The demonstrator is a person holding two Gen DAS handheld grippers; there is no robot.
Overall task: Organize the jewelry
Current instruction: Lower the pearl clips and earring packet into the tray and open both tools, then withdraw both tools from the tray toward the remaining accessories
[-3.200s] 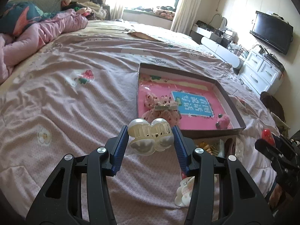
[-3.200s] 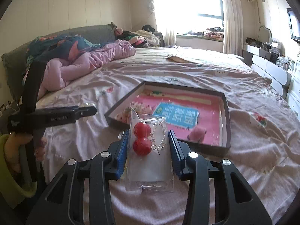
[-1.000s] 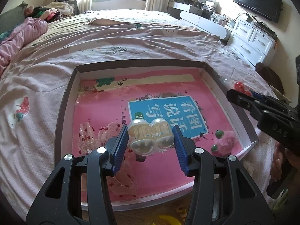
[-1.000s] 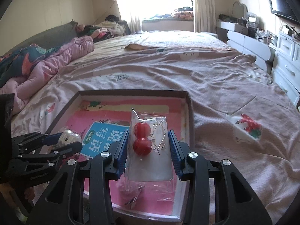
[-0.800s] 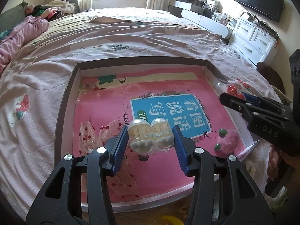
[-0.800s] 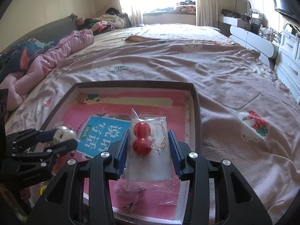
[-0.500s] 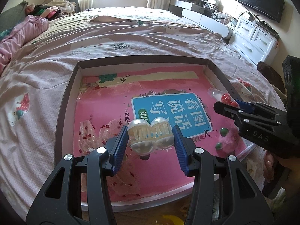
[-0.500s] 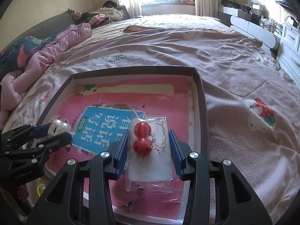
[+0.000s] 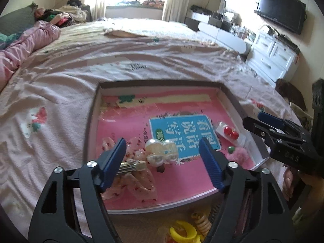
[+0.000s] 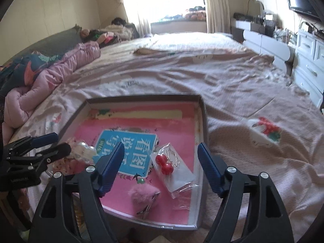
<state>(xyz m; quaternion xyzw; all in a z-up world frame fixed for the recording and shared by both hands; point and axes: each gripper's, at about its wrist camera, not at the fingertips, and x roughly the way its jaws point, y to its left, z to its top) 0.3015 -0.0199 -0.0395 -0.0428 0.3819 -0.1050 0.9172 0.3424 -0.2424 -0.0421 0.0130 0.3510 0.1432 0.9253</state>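
The pearl hair clip [image 9: 161, 151] lies in the near left part of the tray [image 9: 95, 109] on the bed [image 9: 60, 77], resting against a clear beaded bow [image 9: 131, 180]. It looks light, stiff and smooth, so it would likely slip unless it is taken across its two rounded sides. The bag of red earrings [image 10: 172, 168] lies at the tray's right side, just beside the right wall, with a pink fluffy clip [image 10: 142, 194] near it. The bag seems very light, soft and slick, and the thin wire hooks inside look easy to bend; the flat film edge is probably the safest place to pinch.

The left gripper [image 9: 162, 158] has just been opening: its fingers stand wide, with the hair clip between them but clear of both pads. The right gripper [image 10: 160, 166] has also just been opening, its fingers wide, the earring bag lying on the tray floor between them and touched by neither. Both pieces look set down, and more hair ties wait on the bed near the tray's near edge
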